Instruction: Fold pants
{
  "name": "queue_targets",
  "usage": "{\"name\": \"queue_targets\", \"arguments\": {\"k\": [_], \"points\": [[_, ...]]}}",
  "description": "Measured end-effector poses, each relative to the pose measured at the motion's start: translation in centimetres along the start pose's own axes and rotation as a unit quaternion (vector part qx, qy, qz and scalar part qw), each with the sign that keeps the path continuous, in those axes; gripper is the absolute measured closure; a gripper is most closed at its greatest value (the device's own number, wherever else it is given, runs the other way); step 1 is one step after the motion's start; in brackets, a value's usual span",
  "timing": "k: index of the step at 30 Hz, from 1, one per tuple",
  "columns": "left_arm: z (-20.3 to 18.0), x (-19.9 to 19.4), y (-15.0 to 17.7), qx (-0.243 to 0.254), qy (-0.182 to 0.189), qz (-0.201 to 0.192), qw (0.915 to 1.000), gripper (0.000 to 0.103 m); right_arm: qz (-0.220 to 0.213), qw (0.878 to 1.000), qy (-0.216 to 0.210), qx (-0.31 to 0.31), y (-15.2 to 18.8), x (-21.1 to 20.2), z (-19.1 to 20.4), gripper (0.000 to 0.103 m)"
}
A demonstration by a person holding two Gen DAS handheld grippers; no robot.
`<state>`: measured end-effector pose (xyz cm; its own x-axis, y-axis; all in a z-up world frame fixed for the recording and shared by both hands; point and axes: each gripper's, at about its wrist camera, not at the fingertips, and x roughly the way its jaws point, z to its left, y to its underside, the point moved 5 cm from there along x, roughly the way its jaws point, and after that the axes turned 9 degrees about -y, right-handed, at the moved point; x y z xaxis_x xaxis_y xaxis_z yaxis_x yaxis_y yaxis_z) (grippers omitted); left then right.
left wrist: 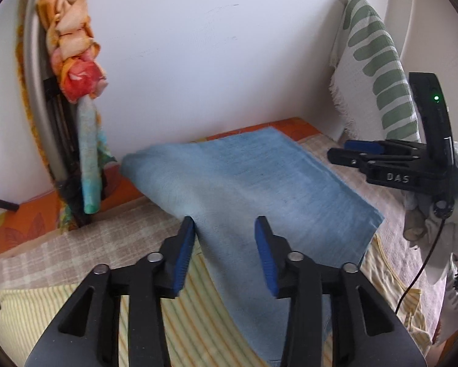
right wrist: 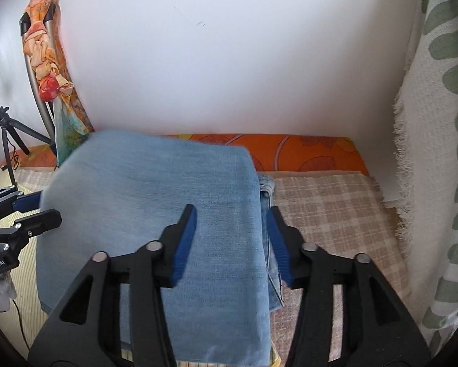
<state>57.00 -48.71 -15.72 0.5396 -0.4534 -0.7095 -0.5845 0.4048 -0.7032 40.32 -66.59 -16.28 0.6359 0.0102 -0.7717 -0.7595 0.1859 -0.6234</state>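
White wall is standing behind the bed. Both hand-held grippers, left and right, are hovering with fingers apart over the pants, gripping nothing. Pants are lying folded on the checked bed cover.

Bed with checked blanket, striped sheet, blue pants on top.

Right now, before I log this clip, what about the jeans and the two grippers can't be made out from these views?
- Jeans: near end cut off by the bottom edge and the right gripper in the right wrist view; far edge blurred.
- Layers beneath the top fold: covered by denim, only a seamed strip shows.
- Left gripper: open, but contact with the denim is unclear in the left wrist view.
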Motion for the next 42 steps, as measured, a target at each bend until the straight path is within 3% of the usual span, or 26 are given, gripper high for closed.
{"name": "queue_targets", "arguments": {"k": [3,6,11,18,28,38,42], "points": [[0.2,-1.0,0.2,0.003,-0.009,-0.01,0.9999,0.059,-0.009,1.0,-0.001,0.004,0.2,-1.2,0.5,0.044],[0.2,-2.3,0.3,0.004,-0.008,-0.017,0.9998,0.05,-0.011,1.0,-0.001,0.002,0.6,-2.4,1.1,0.044],[-0.2,-4.9,0.7,0.009,-0.006,-0.032,0.9994,0.049,-0.022,1.0,-0.002,0.005,1.0,-4.7,2.5,0.042],[-0.6,-9.8,1.3,0.015,-0.008,-0.06,0.9981,0.039,-0.045,0.999,0.009,0.009,2.2,-8.4,4.2,0.025],[-1.4,-16.7,2.8,0.02,-0.006,-0.097,0.9951,0.034,-0.079,0.997,0.024,0.001,3.9,-14.2,8.1,0.011],[-2.1,-22.1,5.7,0.024,0.001,-0.116,0.993,0.032,-0.101,0.994,0.041,-0.006,6.7,-18.7,12.2,0.005],[-1.9,-23.8,6.9,0.023,0.001,-0.124,0.992,0.024,-0.111,0.993,0.047,-0.011,7.9,-19.9,13.8,0.002]]}}
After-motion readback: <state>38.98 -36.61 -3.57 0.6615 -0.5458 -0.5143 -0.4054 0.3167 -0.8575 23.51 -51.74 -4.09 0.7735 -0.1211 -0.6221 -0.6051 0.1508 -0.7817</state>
